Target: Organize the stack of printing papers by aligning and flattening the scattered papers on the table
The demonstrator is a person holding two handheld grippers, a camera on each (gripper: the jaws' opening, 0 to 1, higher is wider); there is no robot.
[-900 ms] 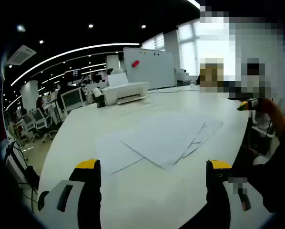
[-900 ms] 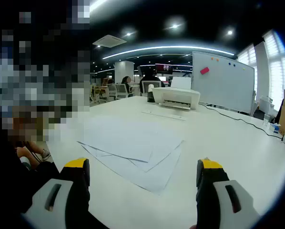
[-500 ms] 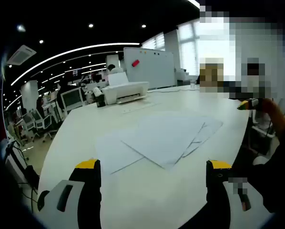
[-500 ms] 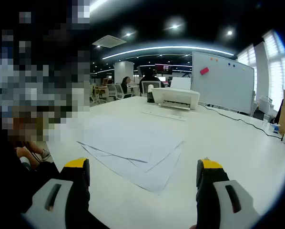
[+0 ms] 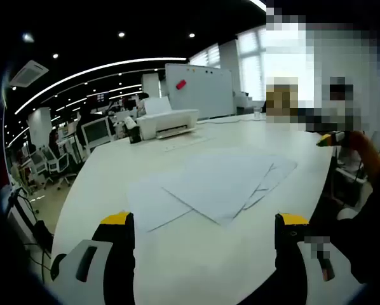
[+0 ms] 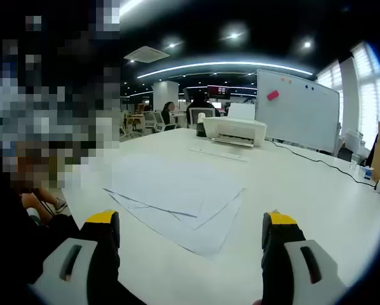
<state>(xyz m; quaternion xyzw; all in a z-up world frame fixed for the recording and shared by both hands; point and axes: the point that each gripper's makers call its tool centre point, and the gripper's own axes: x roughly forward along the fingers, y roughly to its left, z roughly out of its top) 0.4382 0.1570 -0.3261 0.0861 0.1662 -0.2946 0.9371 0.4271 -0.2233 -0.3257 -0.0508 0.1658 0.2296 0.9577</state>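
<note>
The papers (image 5: pixel 218 184) (image 6: pixel 177 197) lie fanned and overlapping on the white table (image 5: pixel 196 254) (image 6: pixel 304 190), corners askew; in the left gripper view their spread runs from 8 toward 2 o'clock. Beyond them at 12 o'clock stands a white printer (image 5: pixel 166 121) (image 6: pixel 236 129), a whiteboard (image 5: pixel 199 89) (image 6: pixel 298 108) behind it. Nothing lies between the jaws and the sheets. The left gripper (image 5: pixel 203 222) and right gripper (image 6: pixel 189 222) hover short of the papers, jaws spread wide, pinching nothing
</note>
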